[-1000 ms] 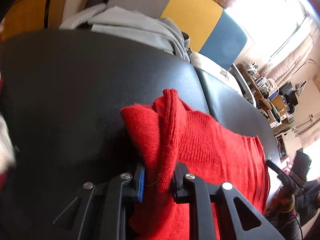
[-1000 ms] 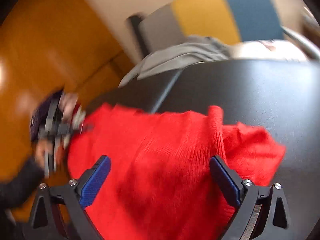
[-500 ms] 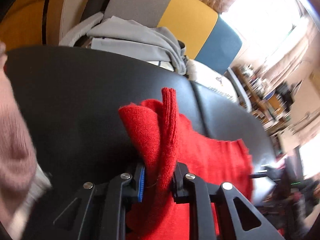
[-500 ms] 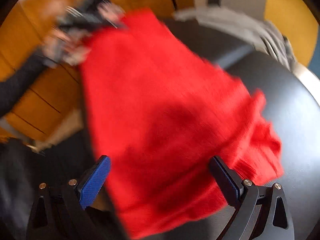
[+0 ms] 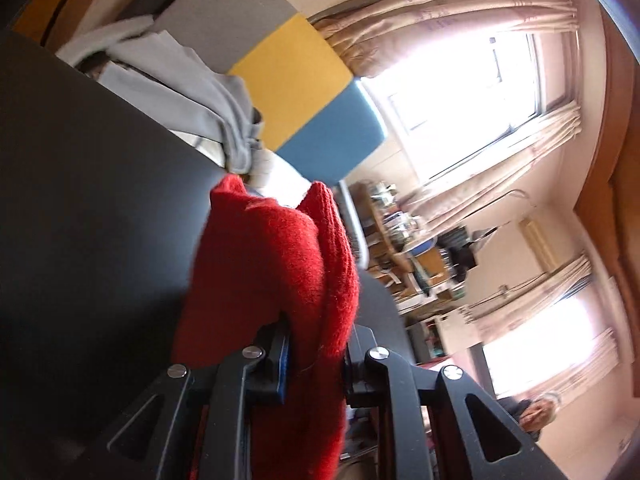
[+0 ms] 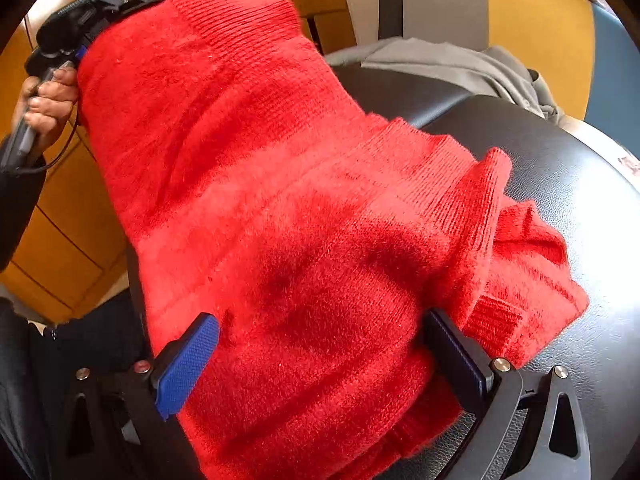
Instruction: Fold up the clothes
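My left gripper (image 5: 316, 354) has its jaws nearly closed, clamped on a bunched fold of the red sweater (image 5: 276, 280); the knit rises straight out from between the jaws and a ribbed edge stands up just beyond them. From the right wrist view I see the same left gripper (image 6: 86, 46) up at the far left, gripped by my left hand (image 6: 48, 104), with the sweater's ribbed edge pinched in it and the cloth hanging from there in a broad sheet down toward my right jaws. My right gripper (image 6: 320, 354) stands wide open: the sweater (image 6: 304, 216) fills the gap between the two blue pads (image 6: 186, 366), and the knit lies against the inner face of the far pad, but I cannot tell whether the near pad touches it, and nothing is being squeezed. To the right of those jaws the sweater's lower part lies crumpled on the black surface (image 6: 580, 208), with a ribbed cuff folded up just ahead of the right finger. Beyond the jaws, at the far edge of the surface, a grey garment (image 6: 460, 66) lies heaped against a chair back in grey, yellow and blue (image 6: 532, 16). In the left wrist view the grey garment (image 5: 180, 92) sits ahead and left of the jaws, and curtains (image 5: 460, 12) frame a bright window to the right.
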`<state>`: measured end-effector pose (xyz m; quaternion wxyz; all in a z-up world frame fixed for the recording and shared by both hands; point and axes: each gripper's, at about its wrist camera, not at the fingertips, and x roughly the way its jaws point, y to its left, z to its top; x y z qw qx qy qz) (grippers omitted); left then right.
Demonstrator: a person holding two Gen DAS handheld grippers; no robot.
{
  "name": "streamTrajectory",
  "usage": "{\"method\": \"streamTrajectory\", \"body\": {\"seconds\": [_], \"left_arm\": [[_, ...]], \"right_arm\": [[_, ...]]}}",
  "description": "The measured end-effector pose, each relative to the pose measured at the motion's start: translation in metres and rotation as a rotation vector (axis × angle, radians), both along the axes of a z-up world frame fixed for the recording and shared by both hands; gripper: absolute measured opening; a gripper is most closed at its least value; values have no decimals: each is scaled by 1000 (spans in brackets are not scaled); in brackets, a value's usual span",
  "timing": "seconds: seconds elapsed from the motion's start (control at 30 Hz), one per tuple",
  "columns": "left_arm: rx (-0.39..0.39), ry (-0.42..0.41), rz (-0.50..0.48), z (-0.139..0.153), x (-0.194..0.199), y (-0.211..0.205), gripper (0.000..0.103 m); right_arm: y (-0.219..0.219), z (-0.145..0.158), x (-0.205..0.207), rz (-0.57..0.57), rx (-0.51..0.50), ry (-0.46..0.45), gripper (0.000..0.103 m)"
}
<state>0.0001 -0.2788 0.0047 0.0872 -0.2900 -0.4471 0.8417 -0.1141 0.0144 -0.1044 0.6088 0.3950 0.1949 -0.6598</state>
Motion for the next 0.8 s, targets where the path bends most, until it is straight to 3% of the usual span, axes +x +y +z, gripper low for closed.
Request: {"method": "streamTrajectory", "body": {"seconds": [0.3, 0.43, 0.67, 0.8], "left_arm": [[58, -121, -46, -34, -68, 92, 17], [38, -188, -78, -58, -97, 128, 17], [-6, -299, -139, -97, -131, 155, 17], [12, -369, -182, -110, -141, 161, 19]], "right_arm": [[14, -3, -4, -39, -146, -35, 103], [14, 3, -4, -38, -166, -44, 103], [18, 3, -1, -37, -178, -38, 103], [25, 4, 7, -38, -175, -23, 103]]}}
